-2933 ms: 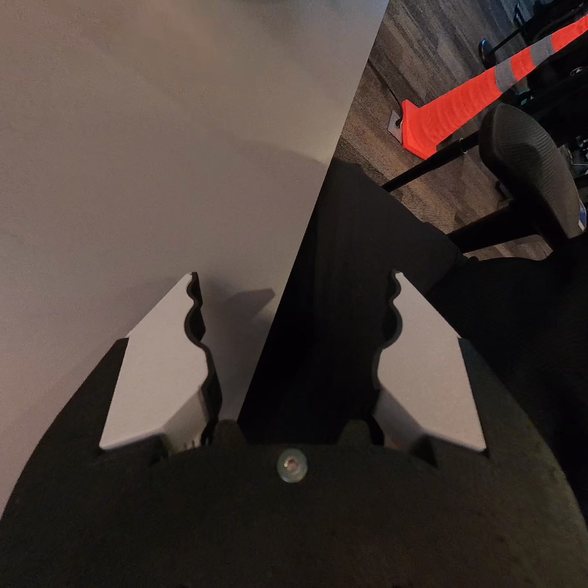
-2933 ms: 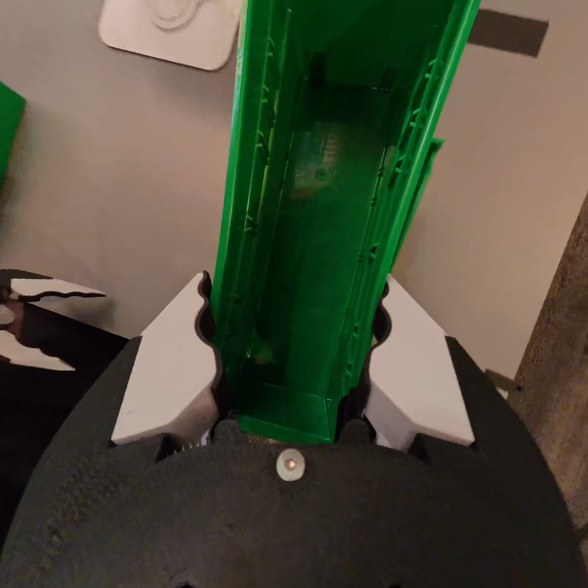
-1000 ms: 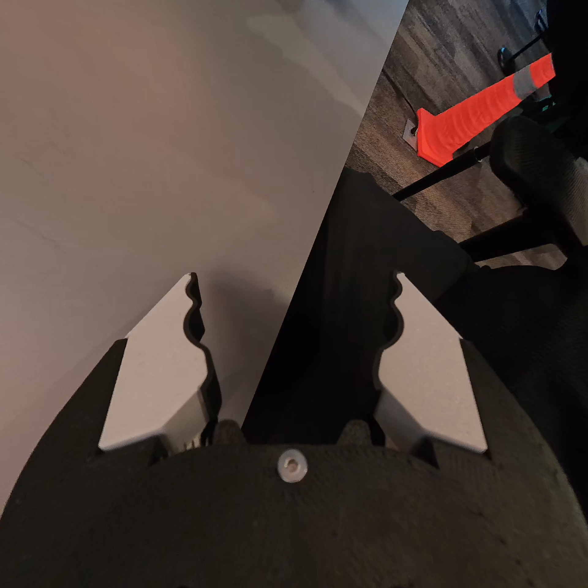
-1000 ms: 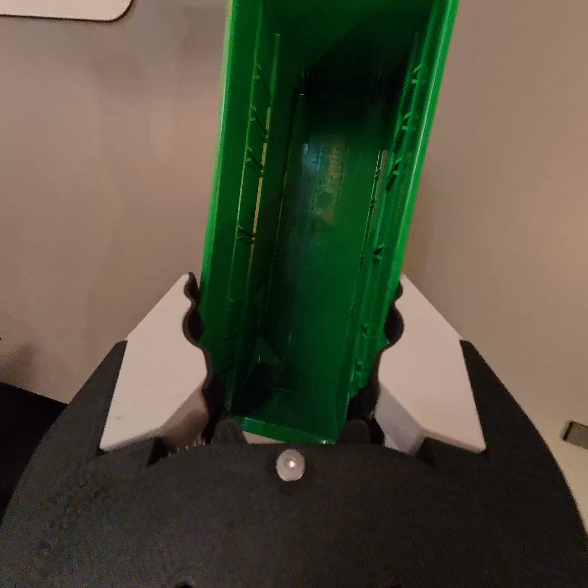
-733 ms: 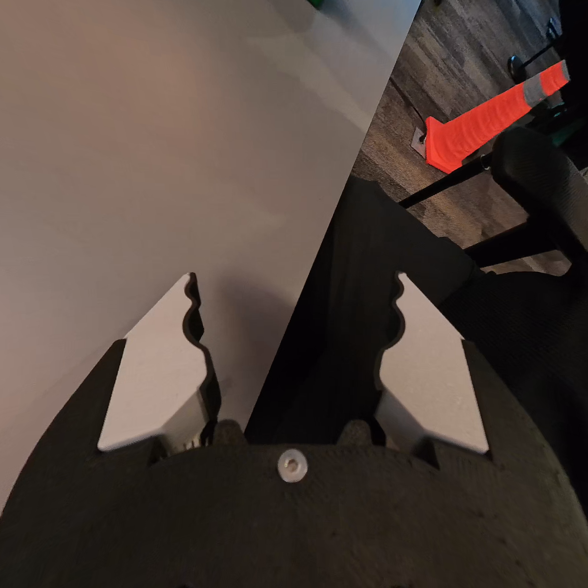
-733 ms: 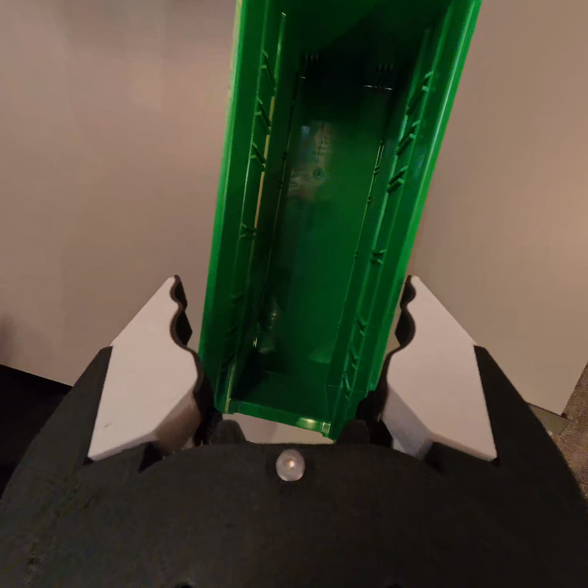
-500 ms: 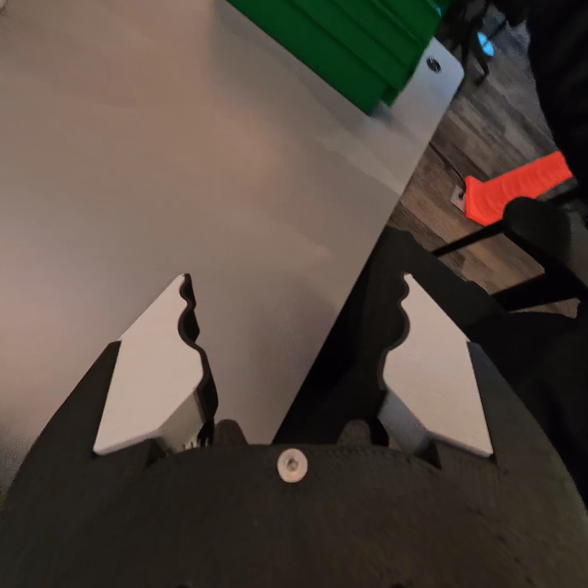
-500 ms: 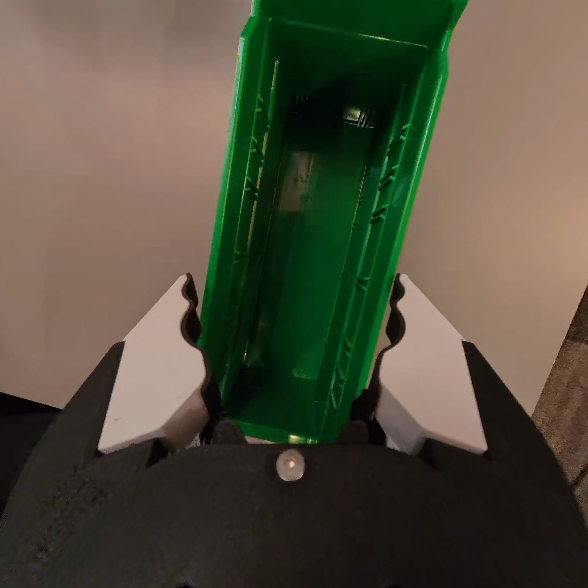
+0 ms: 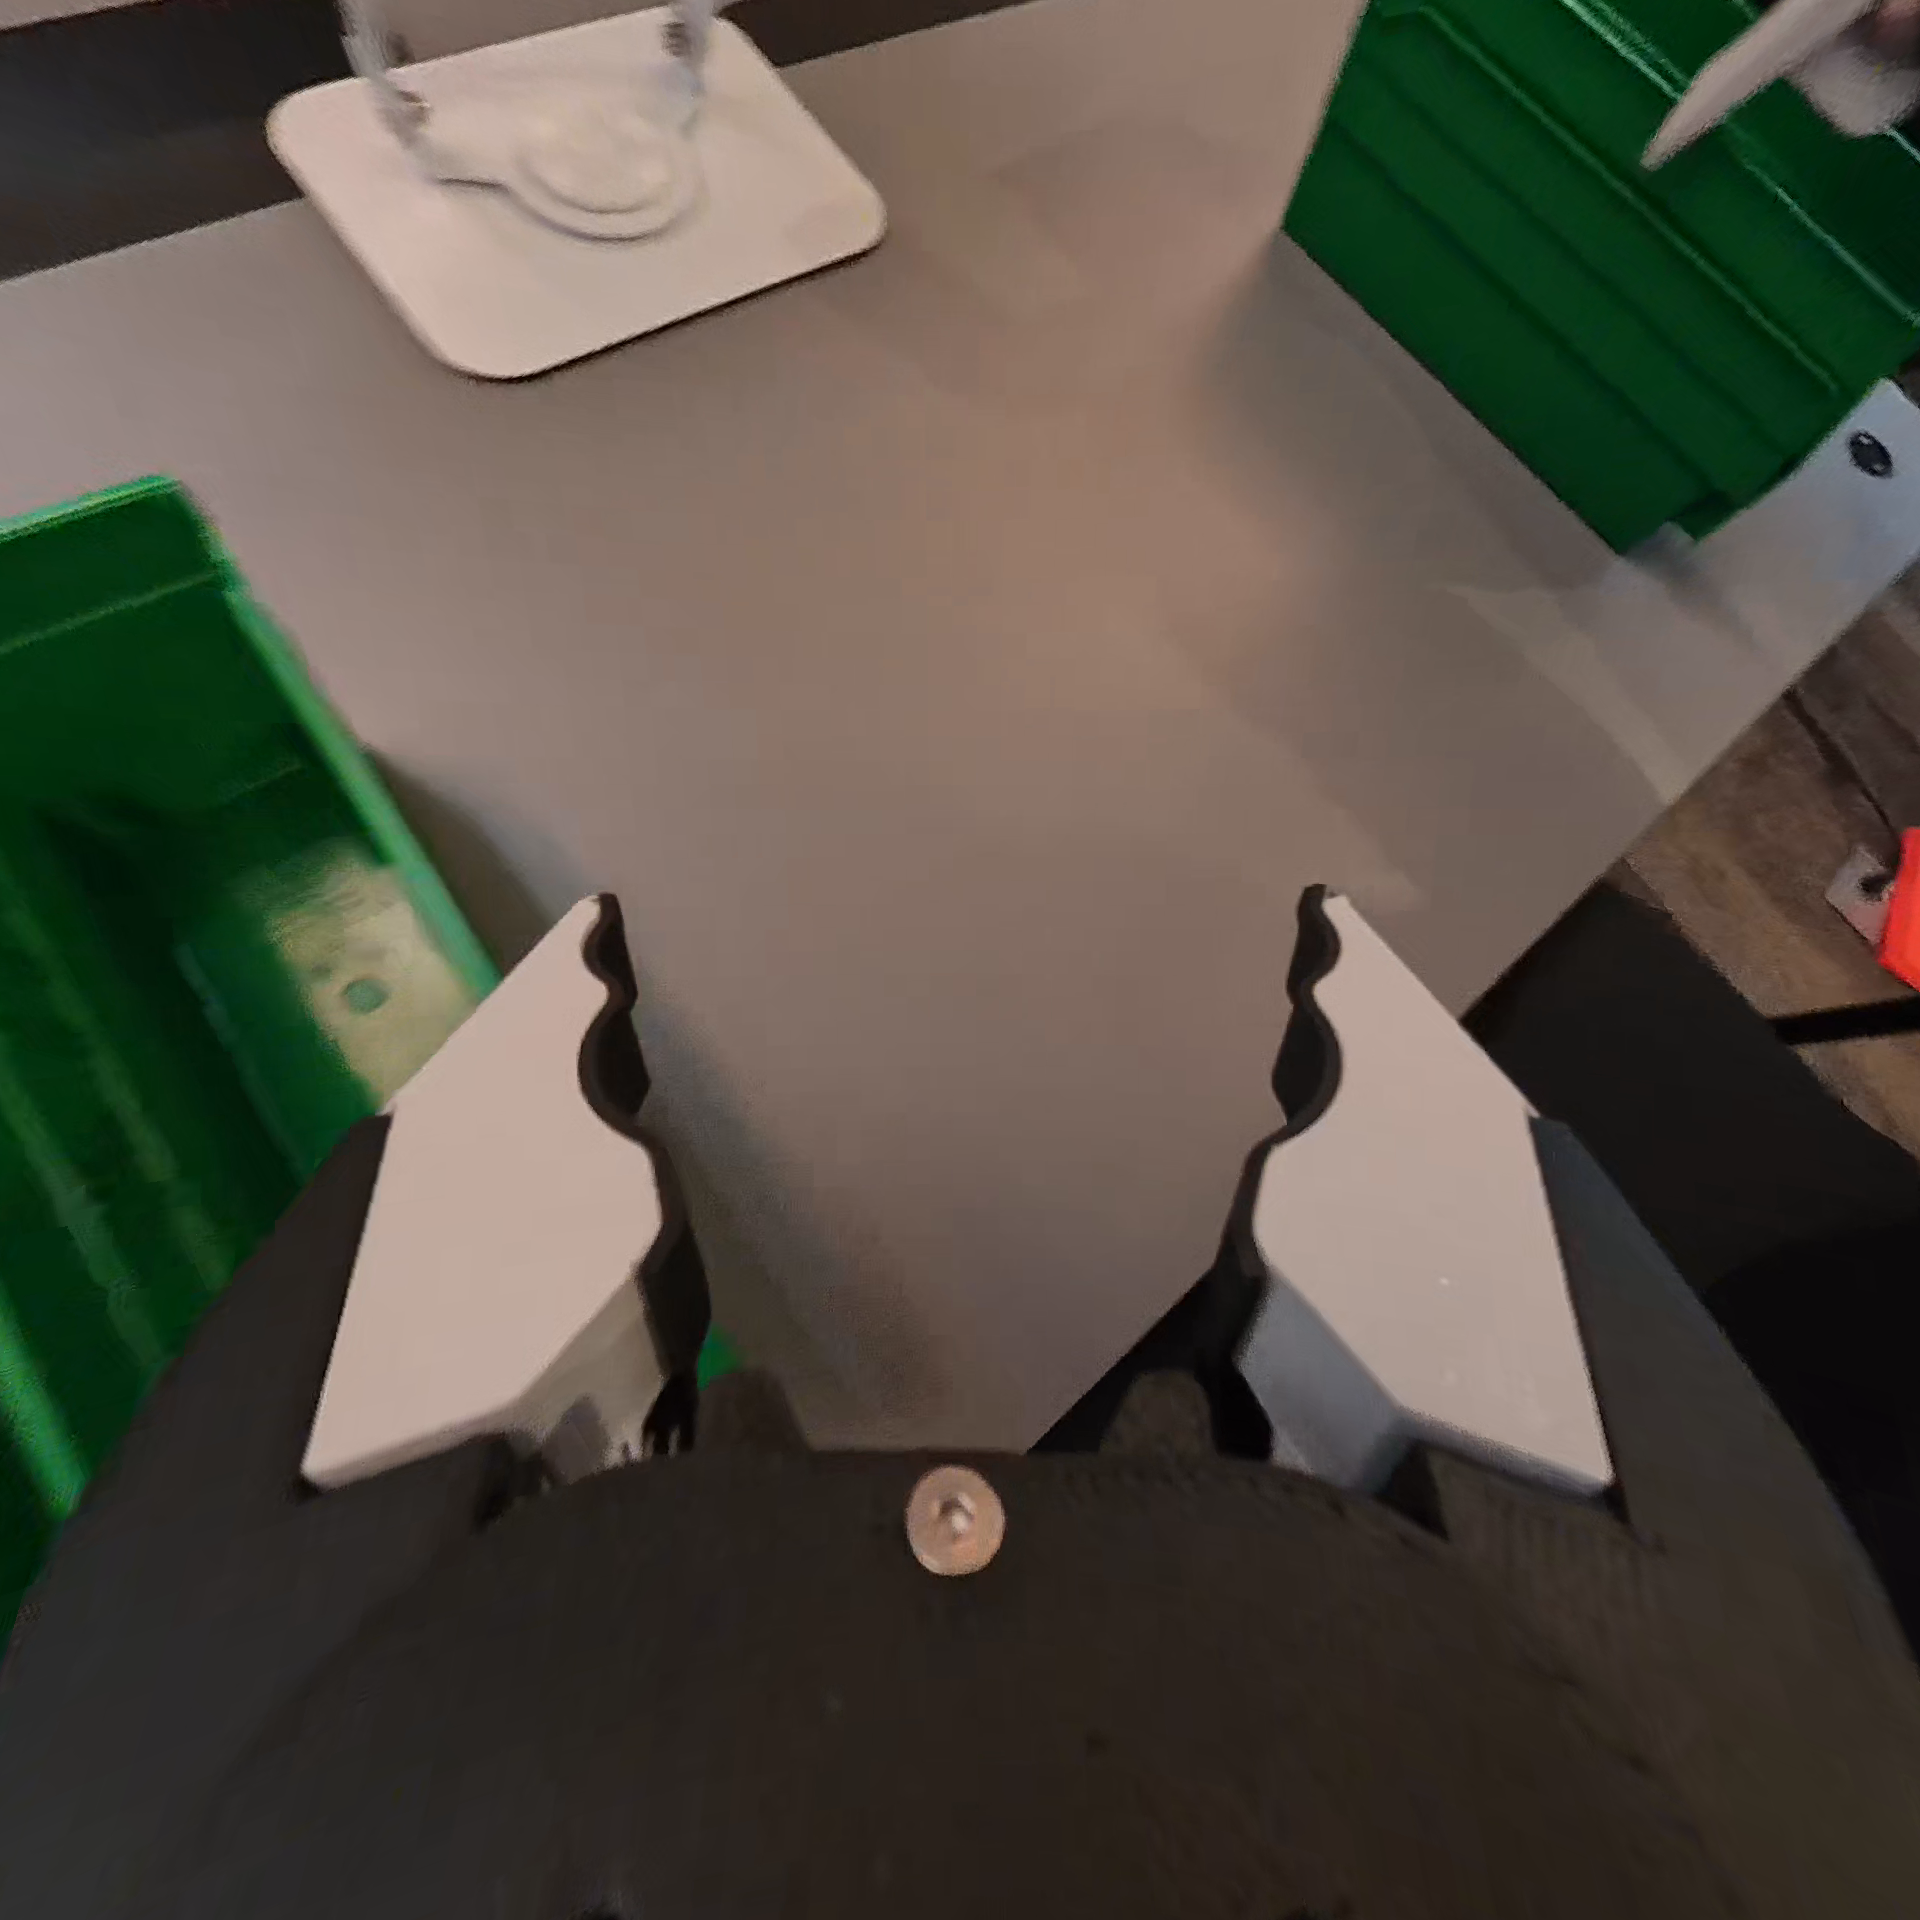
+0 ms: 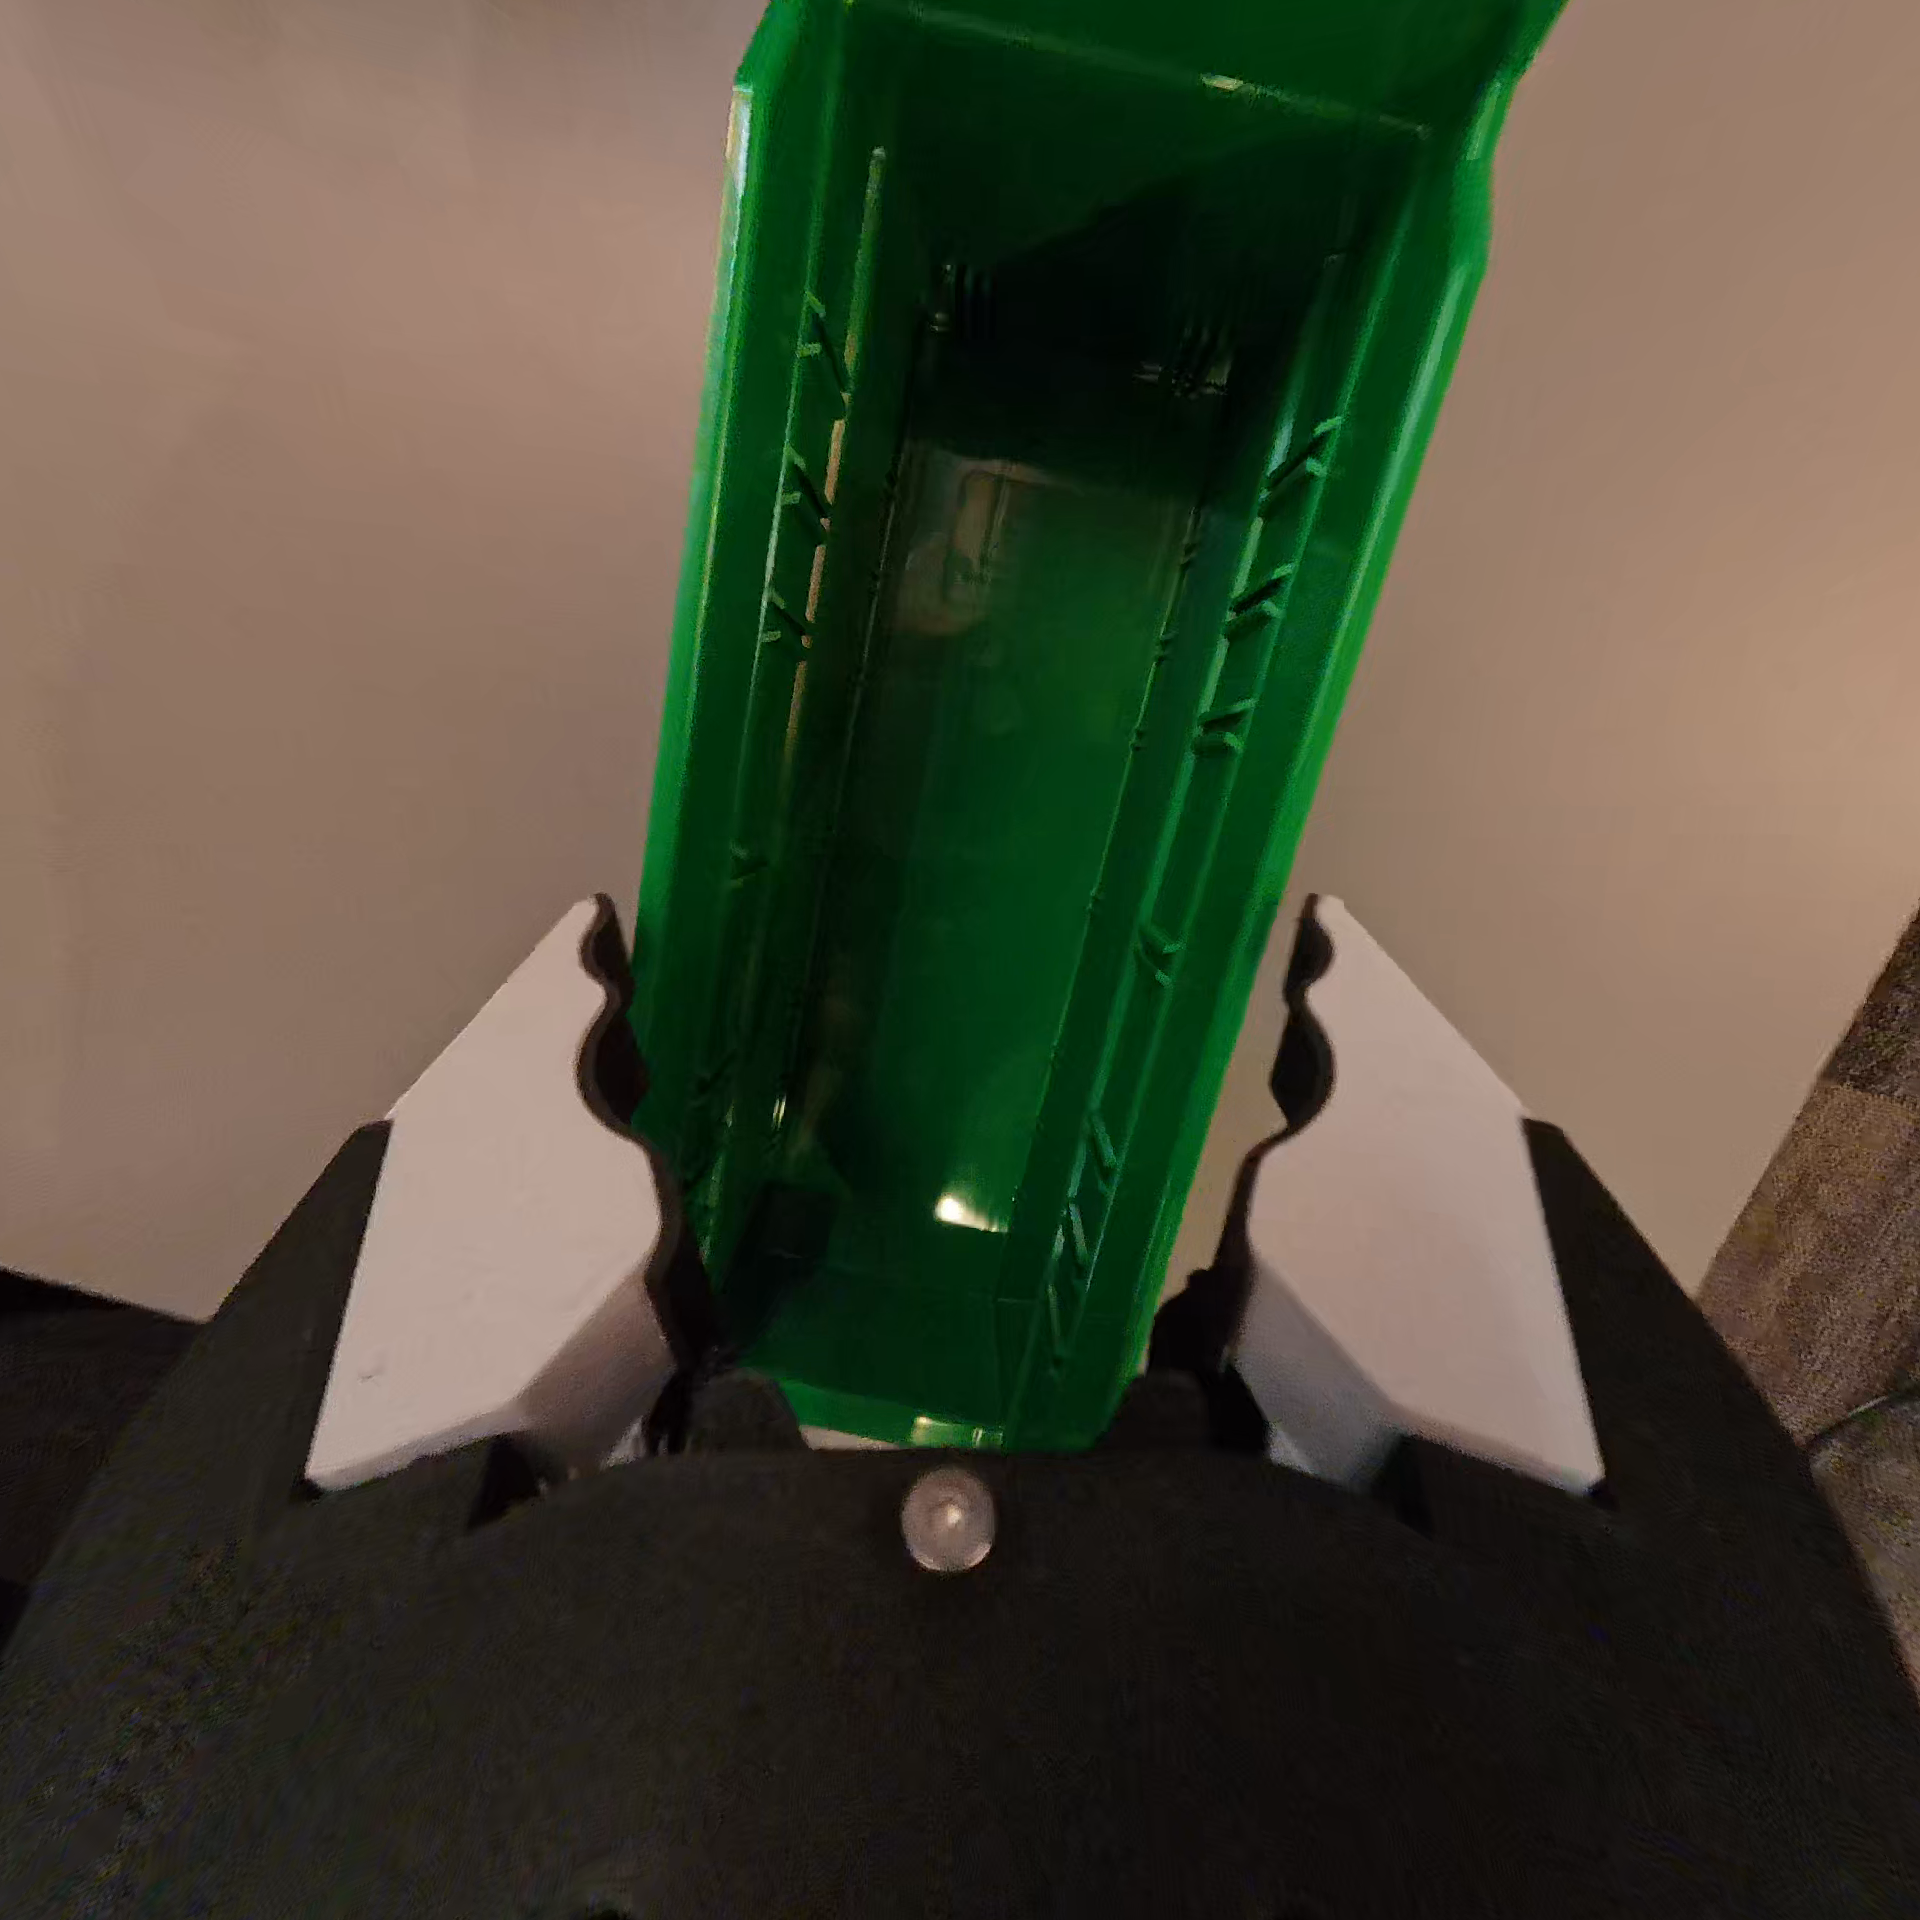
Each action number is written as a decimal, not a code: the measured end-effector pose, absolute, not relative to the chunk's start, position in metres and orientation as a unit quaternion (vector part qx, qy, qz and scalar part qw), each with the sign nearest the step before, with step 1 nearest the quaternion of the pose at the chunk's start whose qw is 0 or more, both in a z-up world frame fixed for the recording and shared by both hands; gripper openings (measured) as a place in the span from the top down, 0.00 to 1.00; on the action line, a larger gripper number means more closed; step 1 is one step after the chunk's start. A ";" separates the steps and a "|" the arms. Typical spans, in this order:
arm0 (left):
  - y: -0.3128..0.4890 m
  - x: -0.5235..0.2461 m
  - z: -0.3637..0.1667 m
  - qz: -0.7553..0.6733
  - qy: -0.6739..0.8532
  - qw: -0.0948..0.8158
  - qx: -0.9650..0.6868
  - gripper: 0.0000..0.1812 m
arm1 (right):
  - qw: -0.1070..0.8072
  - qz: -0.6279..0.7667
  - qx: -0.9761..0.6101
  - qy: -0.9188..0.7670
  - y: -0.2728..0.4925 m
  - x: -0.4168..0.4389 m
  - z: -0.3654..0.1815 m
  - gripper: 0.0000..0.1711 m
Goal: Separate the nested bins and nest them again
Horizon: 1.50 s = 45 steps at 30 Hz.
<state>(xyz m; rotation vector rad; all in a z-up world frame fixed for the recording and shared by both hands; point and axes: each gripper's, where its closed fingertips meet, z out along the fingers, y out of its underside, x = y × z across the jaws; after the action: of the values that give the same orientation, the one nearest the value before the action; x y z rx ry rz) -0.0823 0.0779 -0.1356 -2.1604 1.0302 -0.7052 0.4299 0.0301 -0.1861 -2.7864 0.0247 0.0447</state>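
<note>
Here the right gripper (image 10: 951, 1039) has a long green bin (image 10: 1039, 675) between its two fingers. The left finger (image 10: 499, 1195) touches the bin's side wall, but there is a small gap at the right finger (image 10: 1403, 1195), so the jaws are spread and do not clamp the bin. The bin lies w/ its open top toward the camera, its near end at the gripper's base, its far end cut off by the top edge. Inside, ribs run along both walls, and a pale patch on the floor may be a moulded mark or a label; it is too dim to read. The bin sits above a grey table (image 10: 312, 520), and I cannot tell if it touches it.

The left gripper (image 9: 961, 1039) is also wide apart and holds nothing, only bare table (image 9: 935, 675) shows between its fingers. To its left a second green bin (image 9: 156, 883) stands on the table, blurred and cut off at the frame edge; a pale round mark on its floor is not legible. At the far right corner of the table sits the first bin (image 9: 1558, 260), seen from the side; steps along its wall may be nested bins, but I cannot be sure. A pale finger tip of the right gripper (image 9: 1745, 94) shows over it, blurred. At the back lies a white stand base (image 9: 582, 218), its upper part cut off. An orange thing (image 9: 1901, 914) lies on the floor, mostly out of frame.
</note>
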 end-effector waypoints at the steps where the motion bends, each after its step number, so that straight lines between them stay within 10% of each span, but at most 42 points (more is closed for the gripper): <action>1: 0.085 -0.095 -0.137 -0.253 0.381 0.319 -0.830 0.33 | 0.188 0.010 -0.982 0.012 0.031 0.432 -0.184 0.24; 14: 0.075 -0.131 -0.233 -0.199 0.357 0.132 -0.903 0.40 | 0.290 0.002 -0.956 -0.030 0.032 0.390 -0.132 0.29; 32: 0.003 0.033 -0.144 -0.480 0.392 0.119 -0.776 0.30 | 0.336 0.059 -0.923 -0.178 0.038 0.254 -0.096 0.36; 45: 0.094 -0.099 -0.149 -0.415 0.254 0.212 -0.847 0.42 | 0.259 0.186 -0.890 -0.326 0.055 0.032 -0.151 0.13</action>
<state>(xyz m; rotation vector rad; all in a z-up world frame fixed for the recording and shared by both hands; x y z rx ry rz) -0.0988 0.0941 -0.1485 -2.3533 0.7065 -1.1524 0.0319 0.0545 -0.1507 -2.4127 -0.8829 0.5046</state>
